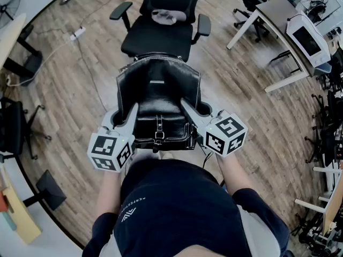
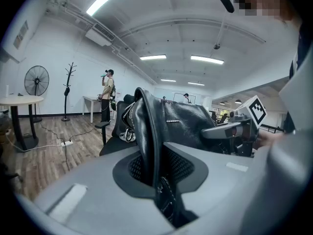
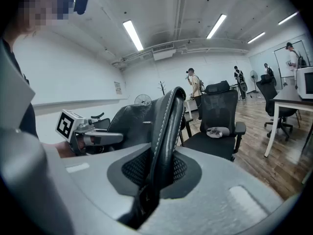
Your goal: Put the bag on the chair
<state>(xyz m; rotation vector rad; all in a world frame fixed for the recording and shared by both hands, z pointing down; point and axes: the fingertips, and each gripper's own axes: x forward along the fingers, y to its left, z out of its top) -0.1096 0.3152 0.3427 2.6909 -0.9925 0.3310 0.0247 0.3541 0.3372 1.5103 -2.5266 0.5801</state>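
Observation:
A black leather bag [image 1: 158,92] hangs in the air between my two grippers, just in front of a black office chair [image 1: 156,36]. My left gripper [image 1: 130,113] is shut on the bag's left edge [image 2: 146,131], which runs between its jaws. On the other side, my right gripper [image 1: 187,107] is shut on the right edge [image 3: 166,126], a stitched leather band. In the left gripper view the bag's body [image 2: 181,124] fills the middle, with the right gripper [image 2: 234,129] beyond it. The chair [image 3: 220,119] stands a little ahead in the right gripper view.
A small grey bundle [image 1: 166,16] lies at the back of the chair seat. A white desk with a monitor [image 1: 303,33] stands at the right, and a power strip with its cable [image 1: 77,33] lies on the wooden floor at the left. People [image 2: 106,94] stand far off.

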